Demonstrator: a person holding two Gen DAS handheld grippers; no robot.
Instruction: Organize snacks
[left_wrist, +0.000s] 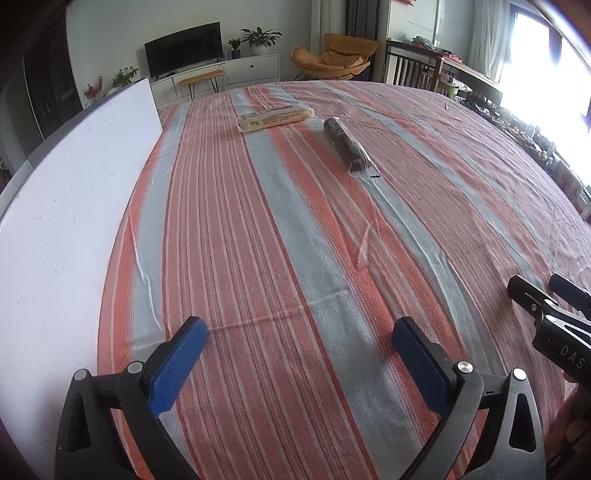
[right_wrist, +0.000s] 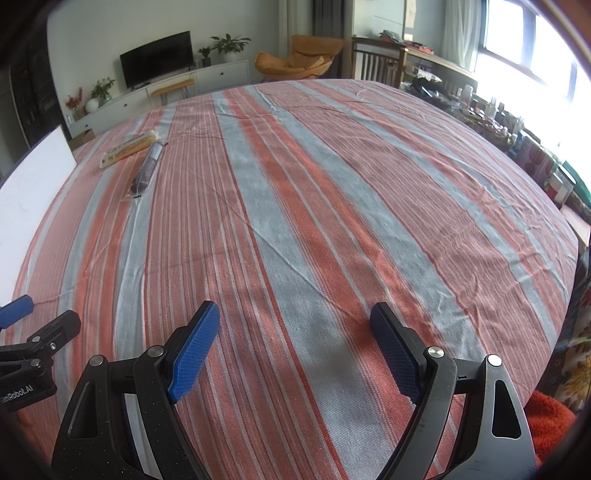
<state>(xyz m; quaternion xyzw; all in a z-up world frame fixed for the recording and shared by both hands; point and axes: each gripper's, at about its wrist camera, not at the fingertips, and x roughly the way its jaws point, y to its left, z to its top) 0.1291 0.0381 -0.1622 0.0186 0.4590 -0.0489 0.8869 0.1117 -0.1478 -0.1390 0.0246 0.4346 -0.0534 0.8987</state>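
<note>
Both tools, left (left_wrist: 299, 332) and right (right_wrist: 295, 319), are held apart, empty; the far dark snack roll (left_wrist: 345, 144) could be rolled away if nudged.

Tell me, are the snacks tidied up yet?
Not yet. Nothing looks done: the yellow snack pack and the dark snack roll lie on the striped tablecloth. The left gripper and right gripper are open and empty. Both snacks remain to pick up.

Both wrist views angled down, close over striped tablecloth (left_wrist: 295, 240) — shared, side by side.
</note>
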